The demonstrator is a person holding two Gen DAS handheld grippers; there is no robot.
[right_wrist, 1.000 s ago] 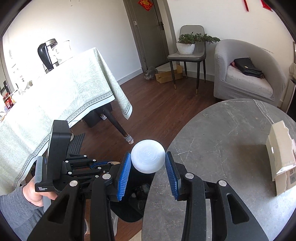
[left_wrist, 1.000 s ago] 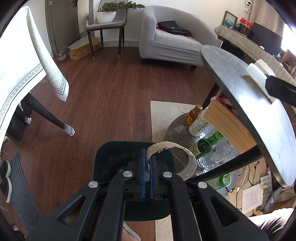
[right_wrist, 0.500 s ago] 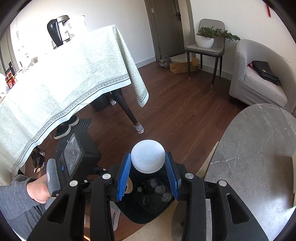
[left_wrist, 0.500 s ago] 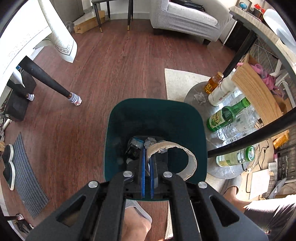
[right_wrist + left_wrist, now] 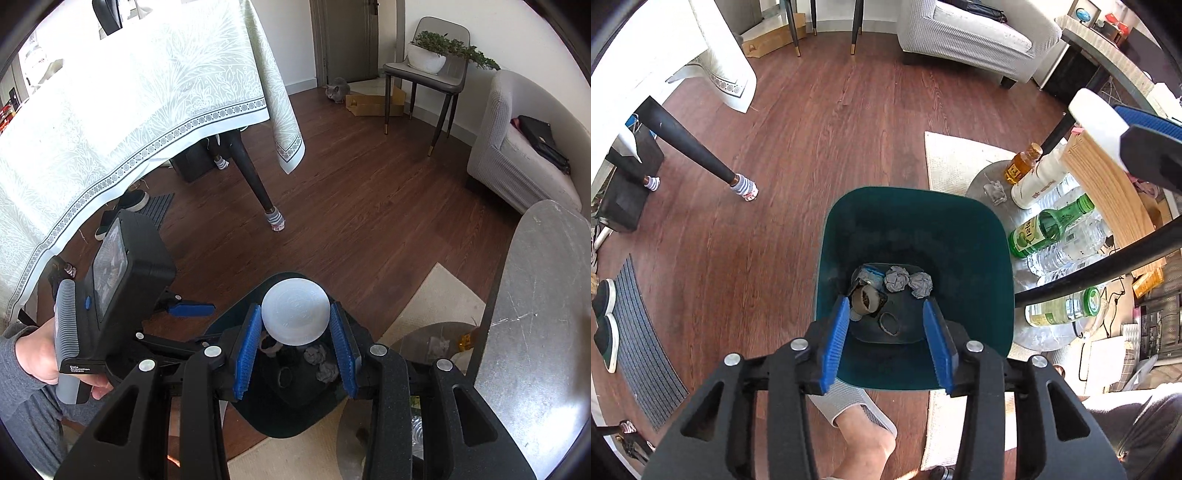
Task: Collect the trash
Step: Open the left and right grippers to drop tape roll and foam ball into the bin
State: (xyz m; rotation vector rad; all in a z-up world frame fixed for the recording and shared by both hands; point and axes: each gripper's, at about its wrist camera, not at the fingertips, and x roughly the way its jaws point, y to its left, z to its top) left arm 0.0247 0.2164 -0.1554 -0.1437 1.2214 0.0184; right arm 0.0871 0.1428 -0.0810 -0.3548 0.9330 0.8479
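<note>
A: What's around you, left to right?

B: A draped tablecloth, pale with a printed border, hangs over a black table leg wearing a striped sock. Then glossy reddish-brown plank floor, a cream rug, a ribbed grey armchair, and at your right a grey marbled tabletop, smooth and rounded.

A: And the bin?

B: The dark green bin, a rounded square of plastic, stands on the floor right under both your tools. Inside lie two crumpled grey paper balls, a cardboard tape ring and a dark loop.

A: My left hand-held gripper?

B: Your left hand-held gripper has just been opening; its ribbed blue pads stand apart, released, nothing between them, aimed down into the bin.

A: The right?

B: Your right hand-held gripper is clenched on a round, translucent white lid, held above the bin's mouth. Bottles, glass and clear plastic, crowd a low round shelf beside the bin.
</note>
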